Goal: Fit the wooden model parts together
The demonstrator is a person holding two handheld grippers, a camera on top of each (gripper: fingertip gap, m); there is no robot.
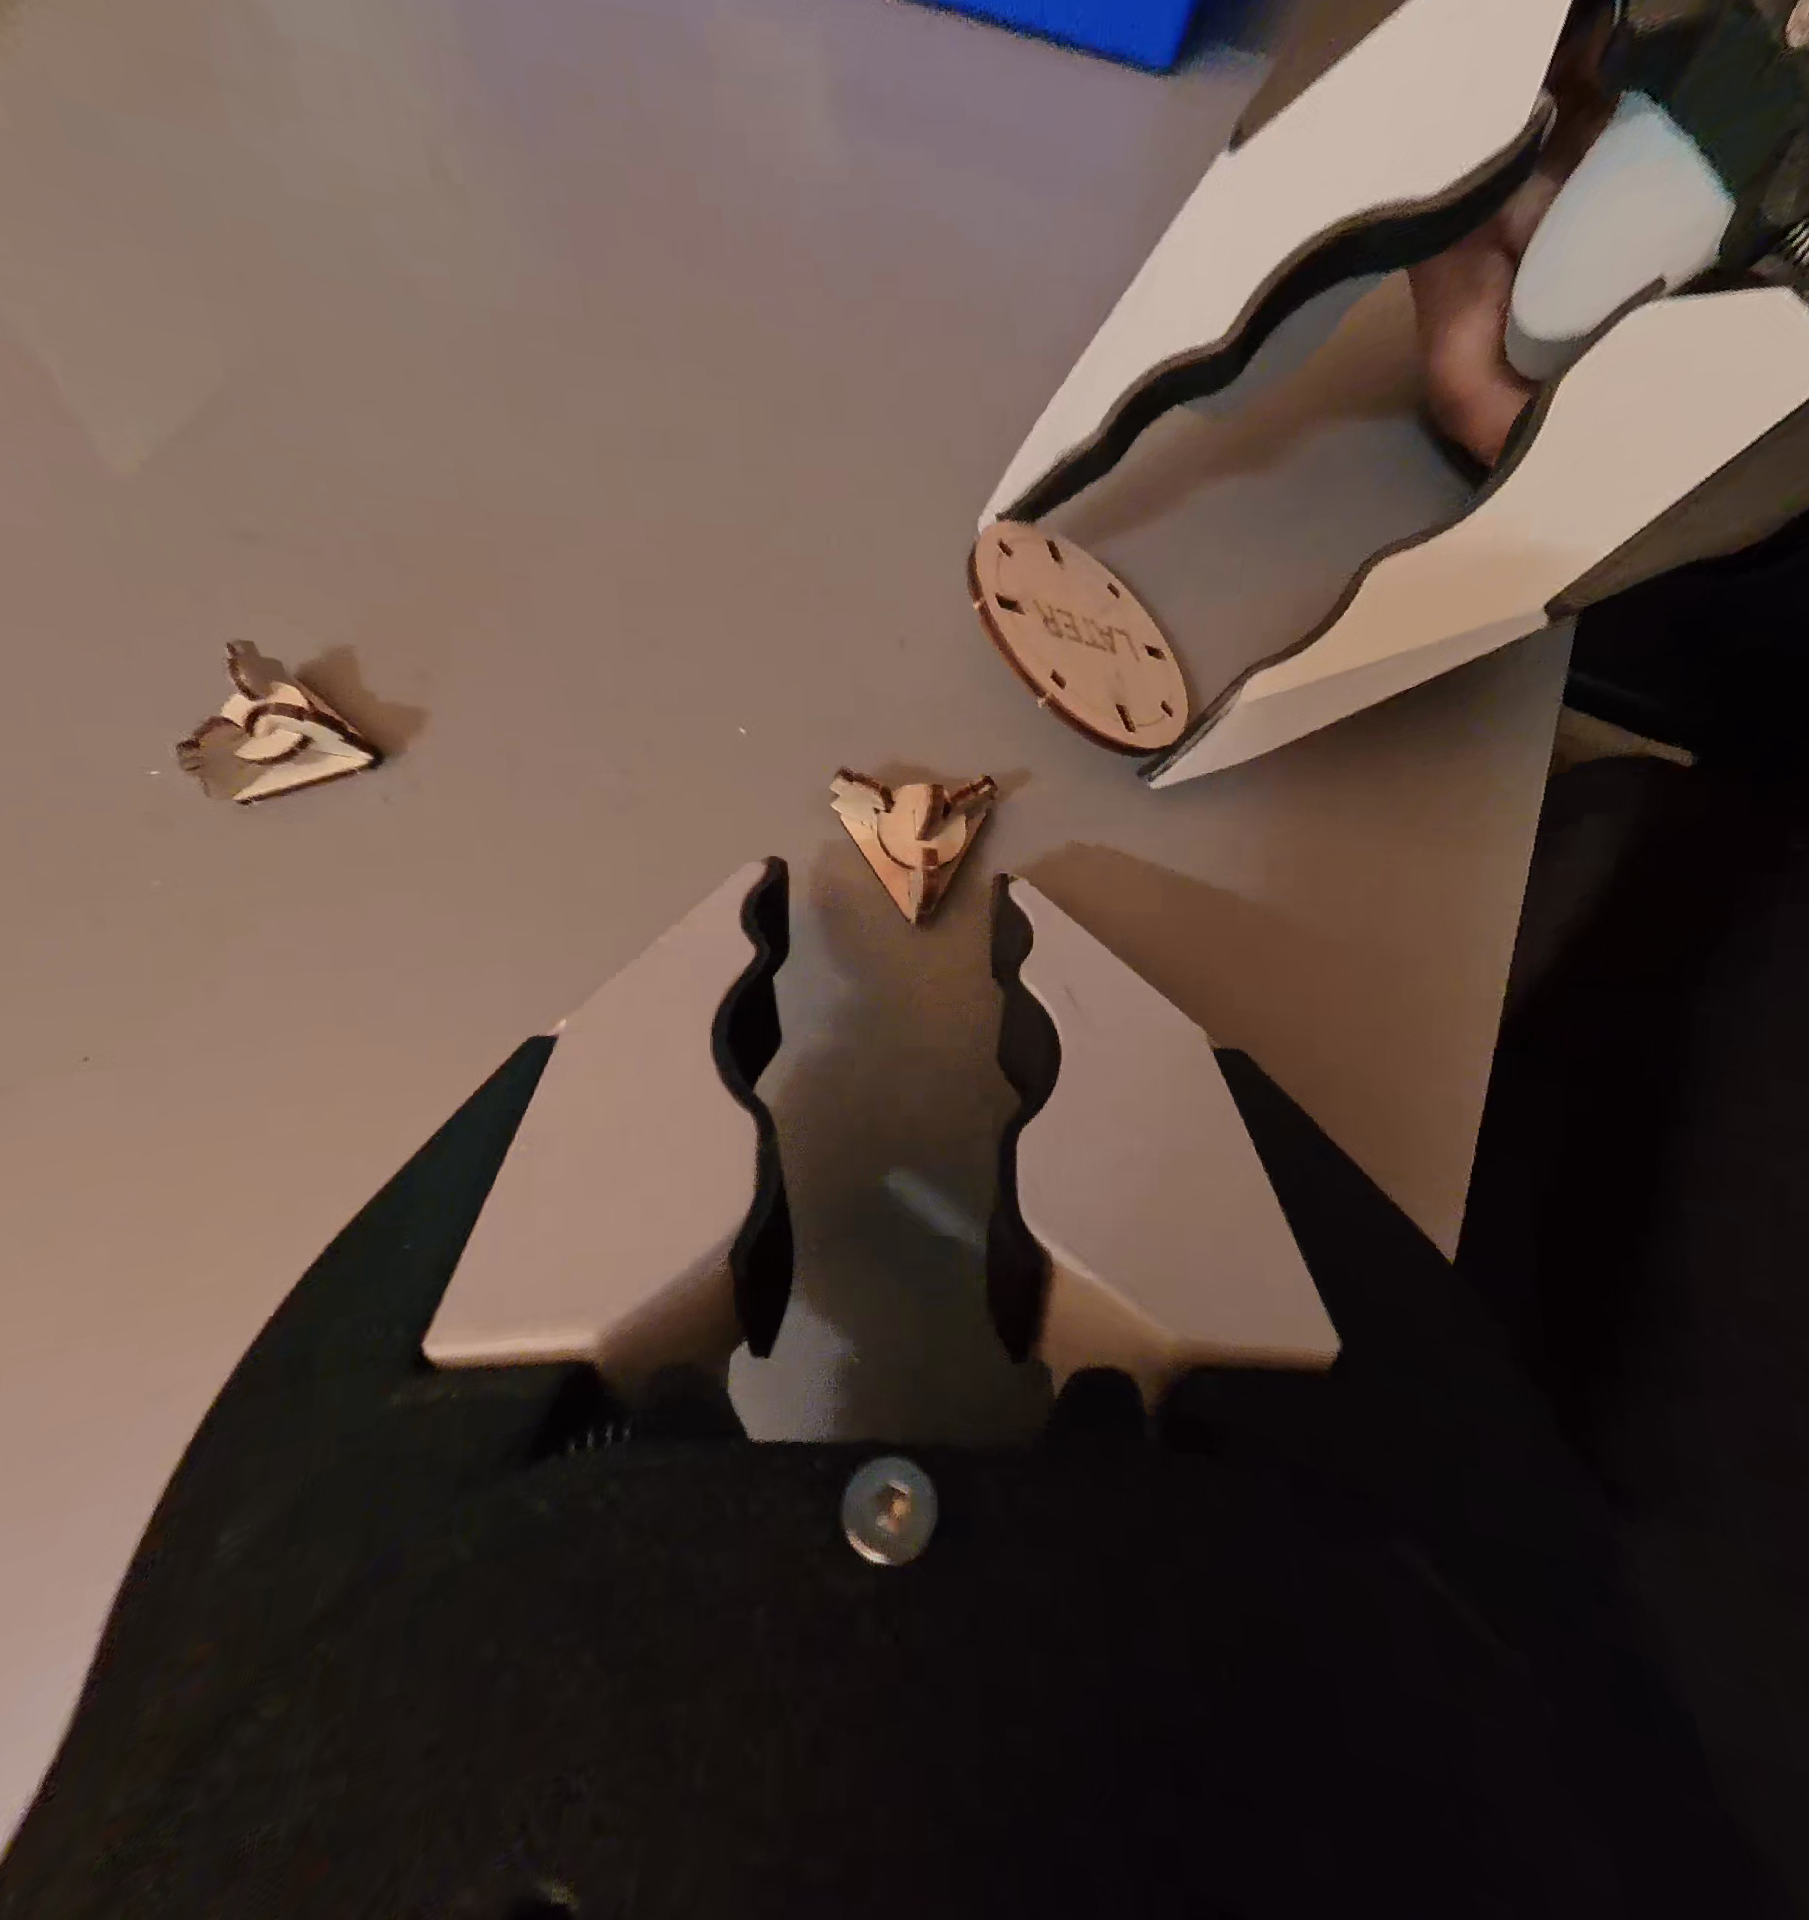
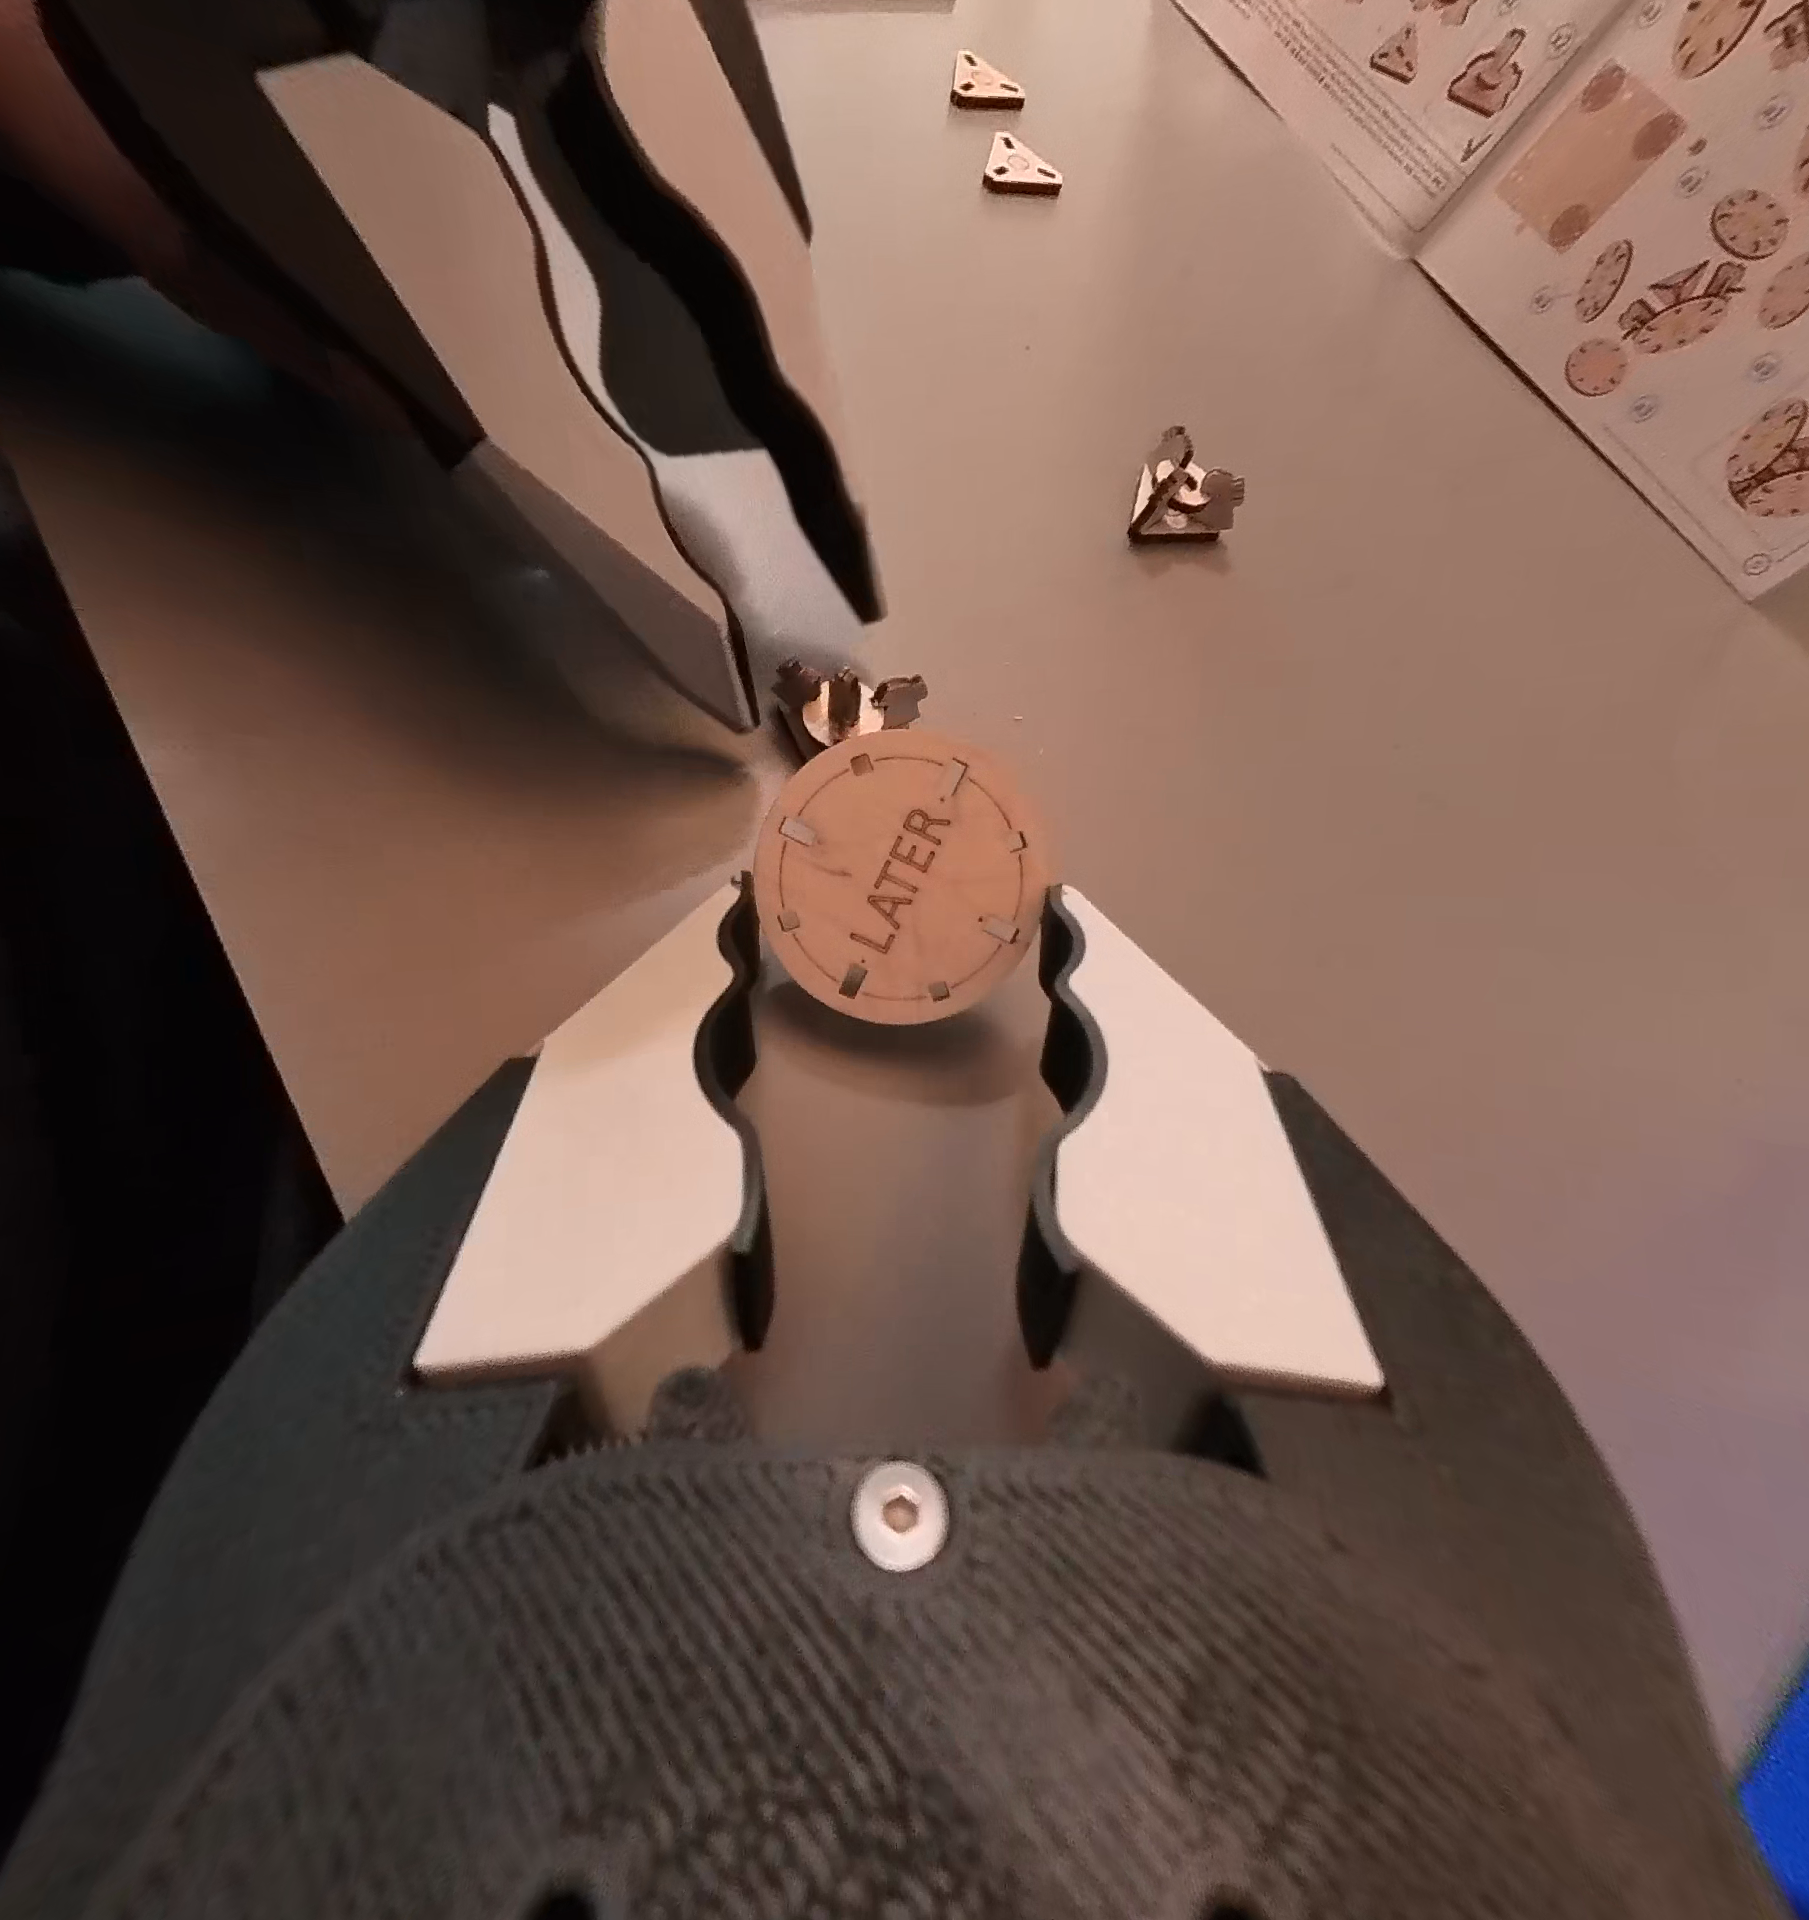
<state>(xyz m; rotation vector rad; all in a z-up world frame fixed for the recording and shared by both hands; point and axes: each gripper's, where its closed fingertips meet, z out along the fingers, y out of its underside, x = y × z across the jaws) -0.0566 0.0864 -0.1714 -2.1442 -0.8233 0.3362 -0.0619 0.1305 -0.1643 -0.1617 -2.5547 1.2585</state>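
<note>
Grey and matte, the bench [image 1: 464, 364] carries a scatter of small laser-cut wooden parts, and its right edge drops into darkness in the left wrist view. That view shows the left gripper [image 1: 889, 883] with its fingers apart and nothing between them; a small triangular wooden assembly with a round centre piece [image 1: 915, 836] lies on the bench just beyond the fingertips, clear of both. A second triangular wooden assembly [image 1: 276, 727] lies well apart toward the bench's left side, and a blue block [image 1: 1066, 26] shows at the far edge. The same view sees the right gripper [image 1: 1076, 665] from outside, its white fingers [image 1: 1326, 686] clamped on a round wooden disc with small slots around an engraved ring [image 1: 1082, 649], which stands on edge, tilted, near the bench's right edge; part of a person's hand [image 1: 1471, 343] shows behind that gripper. Only the right wrist view shows the disc face-on, seated between the black pads of its own fingers [image 2: 739, 935], with the first assembly half hidden just behind it and the left gripper's fingers [image 2: 713, 644] coming down beside that. This view alone also takes in two flat triangular wooden plates [image 2: 1019, 166] toward the far end of the bench and white printed sheets with pictures of wooden parts [image 2: 1658, 291] along the bench's right side. No container appears in either view.
</note>
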